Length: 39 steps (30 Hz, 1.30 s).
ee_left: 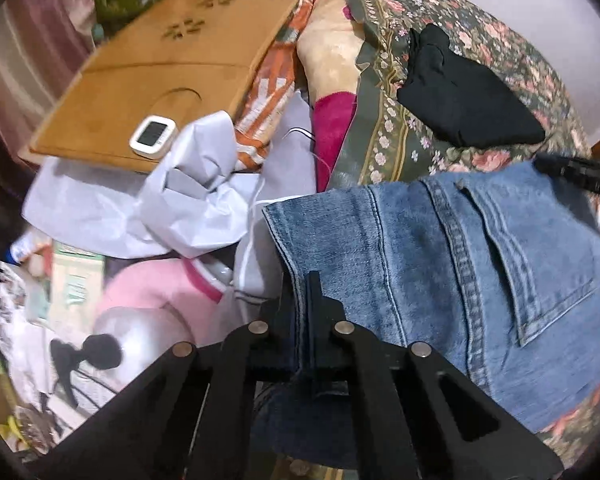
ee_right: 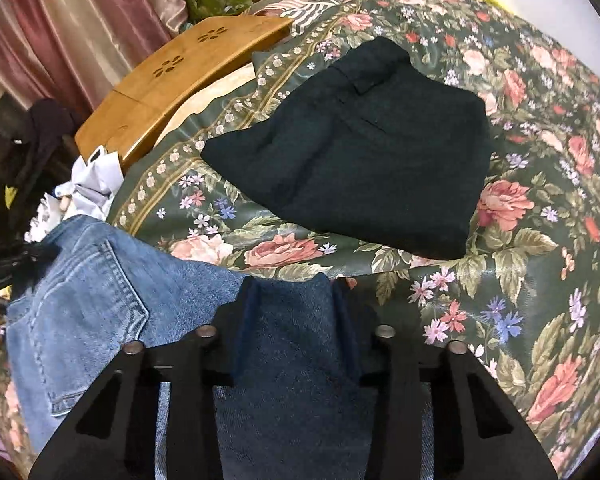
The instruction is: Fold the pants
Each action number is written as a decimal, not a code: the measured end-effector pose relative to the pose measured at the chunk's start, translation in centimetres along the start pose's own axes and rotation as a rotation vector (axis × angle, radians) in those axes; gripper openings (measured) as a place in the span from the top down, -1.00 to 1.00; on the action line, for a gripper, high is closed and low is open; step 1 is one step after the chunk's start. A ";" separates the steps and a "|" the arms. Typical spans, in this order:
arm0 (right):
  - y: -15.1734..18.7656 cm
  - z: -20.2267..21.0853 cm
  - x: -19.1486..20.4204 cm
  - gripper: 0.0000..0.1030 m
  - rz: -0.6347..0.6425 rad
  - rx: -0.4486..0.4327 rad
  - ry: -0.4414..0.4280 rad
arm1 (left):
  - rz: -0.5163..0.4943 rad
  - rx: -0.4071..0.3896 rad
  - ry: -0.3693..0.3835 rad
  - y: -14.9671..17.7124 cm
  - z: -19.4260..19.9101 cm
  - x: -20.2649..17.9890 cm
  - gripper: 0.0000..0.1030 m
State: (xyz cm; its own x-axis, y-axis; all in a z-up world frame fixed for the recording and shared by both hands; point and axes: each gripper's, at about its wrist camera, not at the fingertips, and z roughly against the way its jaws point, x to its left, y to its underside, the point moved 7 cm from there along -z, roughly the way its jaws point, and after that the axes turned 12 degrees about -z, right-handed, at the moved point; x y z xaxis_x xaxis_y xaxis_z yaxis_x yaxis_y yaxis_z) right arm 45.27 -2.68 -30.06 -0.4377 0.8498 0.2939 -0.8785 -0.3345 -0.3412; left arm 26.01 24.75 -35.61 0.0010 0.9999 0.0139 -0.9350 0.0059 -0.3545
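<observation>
Jeans, lower edge behind left gripper

**Left gripper pinching blue jeans on a floral bed**

The left gripper has its jaws closed on a seam edge of the blue jeans, back pocket facing up. They lie on a floral bedspread beside a folded black garment. To the left sit a wooden tray, a small white device and crumpled white plastic.
</observation>
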 end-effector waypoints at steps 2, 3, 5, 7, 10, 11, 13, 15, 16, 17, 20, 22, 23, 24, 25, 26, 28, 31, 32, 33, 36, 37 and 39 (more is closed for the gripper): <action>0.1 0.3 0.0 0.57 -0.001 -0.026 0.021 | -0.017 -0.006 -0.048 0.8 0.3 0.2 0.90; 0.1 0.4 -0.3 0.75 -0.005 -0.041 0.042 | -0.021 -0.009 -0.059 1.2 0.2 0.3 0.90; 0.0 0.1 -0.8 0.76 -0.027 -0.049 0.047 | 0.000 -0.003 -0.047 2.1 -0.2 0.6 0.87; 0.0 0.1 -0.8 0.76 -0.019 -0.060 0.070 | 0.031 0.009 -0.029 2.6 -0.8 1.0 0.85; -0.1 0.2 -0.3 0.77 0.020 -0.083 0.131 | 0.029 0.016 -0.043 2.7 -0.9 1.0 0.83; -0.1 0.2 -0.3 0.77 0.021 -0.085 0.138 | 0.025 0.018 -0.052 2.8 -0.9 0.8 0.81; -0.2 0.3 -0.4 0.76 0.023 -0.091 0.152 | 0.005 0.036 -0.070 3.2 -1.2 0.6 0.78; -0.2 0.6 -0.1 0.76 0.047 -0.106 0.190 | -0.013 0.048 -0.070 3.4 -1.2 0.8 0.70; -0.2 0.8 0.0 0.76 0.066 -0.120 0.221 | -0.023 0.040 -0.078 3.3 -0.8 1.0 0.65; -0.2 1.5 0.3 0.74 0.090 -0.144 0.263 | -0.025 0.024 -0.092 3.1 0.0 1.3 0.60; 0.2 4.4 0.7 0.57 0.103 -0.205 0.298 | -0.025 -0.022 -0.136 2.7 3.2 2.0 0.55; 1.1 7.0 1.4 0.36 0.082 -0.220 0.242 | -0.067 -0.082 -0.146 2.1 6.2 1.6 0.37; 1.6 8.4 1.8 0.20 0.077 -0.231 0.213 | -0.085 -0.110 -0.146 1.8 7.3 1.2 0.15; 2.2 10.0 2.4 0.07 0.071 -0.252 0.183 | -0.106 -0.147 -0.139 1.6 8.7 0.5 0.03; 3.0 11.5 3.1 0.00 0.070 -0.271 0.156 | -0.125 -0.186 -0.119 1.4 10.0 -0.4 -0.19; 3.9 12.7 3.9 -0.13 0.077 -0.283 0.129 | -0.147 -0.210 -0.100 1.3 10.8 -1.4 -0.36; 5.6 13.9 5.6 -0.31 0.094 -0.286 0.090 | -0.211 -0.239 -0.069 1.6 12.0 -3.8 -0.47; 8.7 14.3 7.9 -0.39 0.122 -0.267 0.056 | -0.288 -0.226 -0.027 2.5 11.9 -7.0 -0.56; 9.6 14.1 8.5 -0.39 0.130 -0.258 0.052 | -0.306 -0.208 -0.013 3.0 11.3 -7.9 -0.59; 10.6 13.8 8.9 -0.39 0.134 -0.249 0.050 | -0.325 -0.186 -0.003 3.4 10.6 -8.8 -0.59; 13.0 12.5 9.6 -0.39 0.147 -0.214 0.049 | -0.394 -0.114 0.001 4.7 8.7 -10.4 -0.59; 13.6 11.8 9.8 -0.39 0.148 -0.205 0.062 | -0.414 -0.100 -0.008 5.1 8.1 -10.9 -0.59; 14.4 10.8 9.6 -0.37 0.145 -0.187 0.079 | -0.427 -0.083 -0.023 5.2 7.1 -11.2 -0.59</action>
State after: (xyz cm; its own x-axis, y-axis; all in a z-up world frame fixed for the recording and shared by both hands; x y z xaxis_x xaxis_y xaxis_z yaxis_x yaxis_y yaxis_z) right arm 26.32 -3.69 -22.54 -0.5335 0.8302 0.1618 -0.7539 -0.3801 -0.5358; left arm 18.59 13.47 -30.95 0.3725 0.9072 0.1957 -0.8209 0.4204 -0.3865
